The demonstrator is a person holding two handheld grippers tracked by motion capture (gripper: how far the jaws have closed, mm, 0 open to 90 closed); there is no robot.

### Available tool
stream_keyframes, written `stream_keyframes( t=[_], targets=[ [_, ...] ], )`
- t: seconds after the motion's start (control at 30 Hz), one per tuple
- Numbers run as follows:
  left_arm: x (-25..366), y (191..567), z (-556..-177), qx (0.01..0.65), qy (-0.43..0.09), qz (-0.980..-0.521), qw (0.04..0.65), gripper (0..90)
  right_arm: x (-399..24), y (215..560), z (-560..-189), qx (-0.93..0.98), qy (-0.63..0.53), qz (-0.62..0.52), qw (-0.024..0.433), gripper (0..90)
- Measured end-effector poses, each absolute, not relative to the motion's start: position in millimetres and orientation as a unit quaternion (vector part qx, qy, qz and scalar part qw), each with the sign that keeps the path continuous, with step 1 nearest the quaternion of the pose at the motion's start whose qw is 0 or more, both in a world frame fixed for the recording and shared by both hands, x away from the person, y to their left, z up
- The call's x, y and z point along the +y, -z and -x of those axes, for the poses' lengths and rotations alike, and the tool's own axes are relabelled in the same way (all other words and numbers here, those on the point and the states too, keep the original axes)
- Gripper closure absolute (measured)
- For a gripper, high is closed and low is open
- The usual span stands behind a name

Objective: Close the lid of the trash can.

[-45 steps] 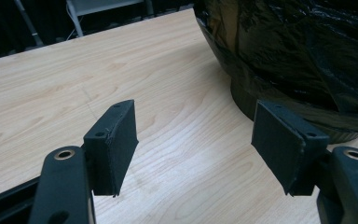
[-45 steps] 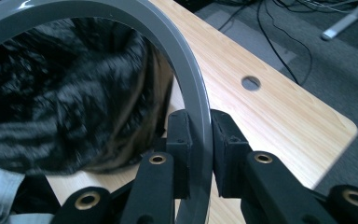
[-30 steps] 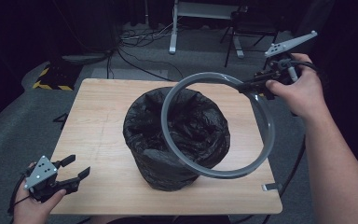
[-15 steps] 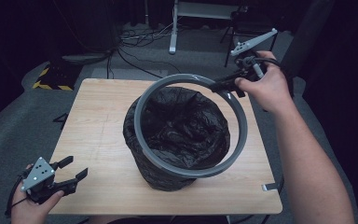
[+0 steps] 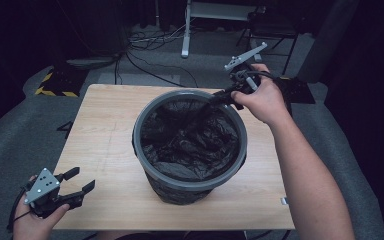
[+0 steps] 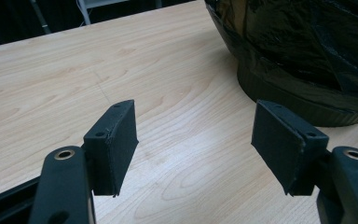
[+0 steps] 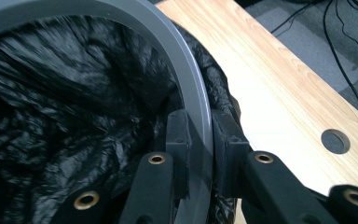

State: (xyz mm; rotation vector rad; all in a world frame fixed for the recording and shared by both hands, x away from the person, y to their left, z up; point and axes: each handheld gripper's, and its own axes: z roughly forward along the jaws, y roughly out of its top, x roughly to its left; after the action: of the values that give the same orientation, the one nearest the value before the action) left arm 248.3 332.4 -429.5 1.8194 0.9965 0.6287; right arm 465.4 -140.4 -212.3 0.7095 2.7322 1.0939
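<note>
High view shows the grey ring [image 5: 190, 172] brought down from its tilted hover to lie level on the bin's [image 5: 180, 192] rim at mid-desk [image 5: 105, 135], trapping the black bag [image 5: 190, 135]. Right tongs [image 5: 219, 97] pinch the ring's far edge. Left tongs [image 5: 77, 181] wait wide open and empty, near left. Seating looks nearly finished.

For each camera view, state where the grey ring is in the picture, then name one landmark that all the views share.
High view: the grey ring lies centre, around the bin's top.
Left gripper view: I cannot make the ring out here.
Right gripper view: it arcs from top left to bottom centre, clamped by the right gripper.
Shared landmark: the black bin bag.
</note>
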Motion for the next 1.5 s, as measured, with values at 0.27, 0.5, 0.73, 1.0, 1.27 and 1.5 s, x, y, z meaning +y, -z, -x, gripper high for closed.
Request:
stream_keyframes(
  t=[0.27,0.5,0.73,1.0,1.27,1.5],
  targets=[
    [335.0,429.4,-247.0,0.409,-0.257,-0.738,0.470,31.3,-135.6,218.7,-471.9,0.905,-0.348,-0.232,0.076,78.6],
    [335.0,429.2,-247.1,0.408,-0.257,-0.739,0.470,31.3,-133.3,220.2,-477.5,0.904,-0.348,-0.230,0.089,78.3],
    [335.5,428.5,-247.7,0.407,-0.257,-0.740,0.471,31.3,-125.7,222.3,-481.3,0.908,-0.337,-0.228,0.100,77.9],
    [335.7,428.6,-248.0,0.405,-0.257,-0.741,0.470,31.2,-120.4,225.3,-480.4,0.908,-0.331,-0.230,0.117,76.8],
    [336.0,427.7,-248.5,0.406,-0.258,-0.738,0.472,31.2,-127.9,217.8,-464.1,0.879,-0.388,-0.225,0.159,43.6],
    [335.3,425.6,-246.7,0.406,-0.260,-0.737,0.474,31.2,-140.2,208.6,-429.4,0.866,-0.425,-0.208,0.165,39.9]
  ],
)
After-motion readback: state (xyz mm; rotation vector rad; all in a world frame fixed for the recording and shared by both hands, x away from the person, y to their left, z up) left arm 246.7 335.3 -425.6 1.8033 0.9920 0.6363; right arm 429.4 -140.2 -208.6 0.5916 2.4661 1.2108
